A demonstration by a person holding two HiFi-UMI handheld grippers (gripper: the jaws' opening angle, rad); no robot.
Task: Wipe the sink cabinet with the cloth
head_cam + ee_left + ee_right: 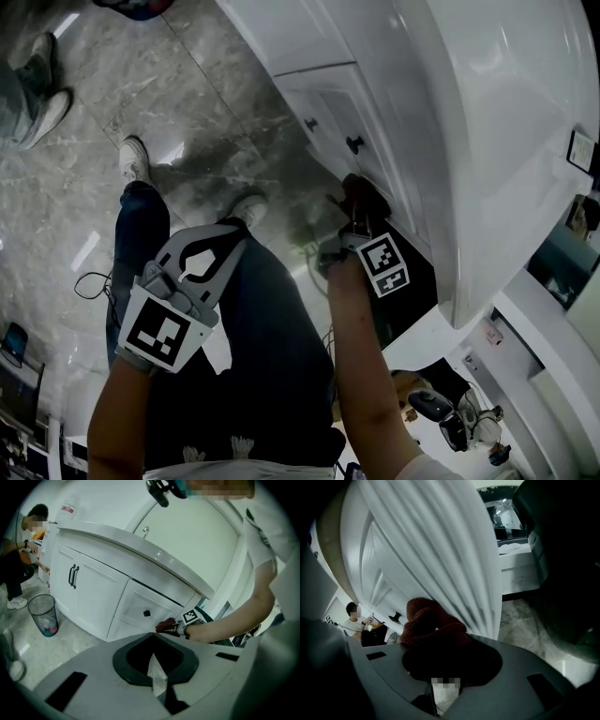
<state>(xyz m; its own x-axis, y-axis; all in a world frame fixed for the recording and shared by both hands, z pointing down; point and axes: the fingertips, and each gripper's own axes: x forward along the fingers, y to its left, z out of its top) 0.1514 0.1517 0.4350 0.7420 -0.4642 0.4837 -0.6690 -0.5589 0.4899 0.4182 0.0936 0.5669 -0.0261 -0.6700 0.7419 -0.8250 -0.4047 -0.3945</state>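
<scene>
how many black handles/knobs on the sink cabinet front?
3. Two bar handles side by side on the doors, one knob on the drawer near the cloth. Others may be hidden.

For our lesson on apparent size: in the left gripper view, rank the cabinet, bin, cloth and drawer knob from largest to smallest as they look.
1. cabinet
2. bin
3. cloth
4. drawer knob
This is apparent size only; their distances from the camera differ.
</scene>
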